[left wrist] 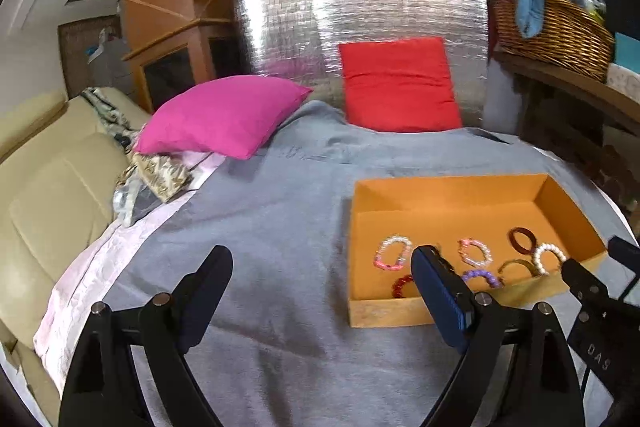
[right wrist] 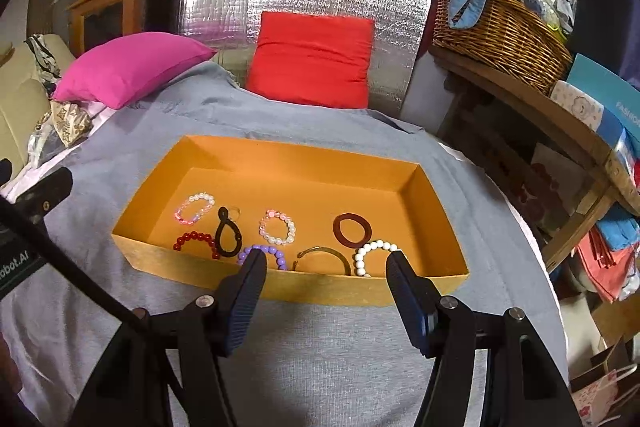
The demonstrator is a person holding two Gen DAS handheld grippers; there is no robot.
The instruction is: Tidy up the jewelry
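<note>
Jewelry: bracelets and rings lie gathered inside the orange box (right wrist: pixel 288 163) on the grey blanket (right wrist: pixel 320 347), likely already sorted.
Left wrist view: left gripper (left wrist: pixel 322 267) spread wide, holding nothing, beside the box; pink-and-white bracelet (left wrist: pixel 392 253) just beyond its fingertip.
Right wrist view: right gripper (right wrist: pixel 326 267) wide apart, empty, at the near wall; white bead bracelet (right wrist: pixel 370 255), brown ring (right wrist: pixel 352 230), black loop (right wrist: pixel 226 233) inside.
</note>
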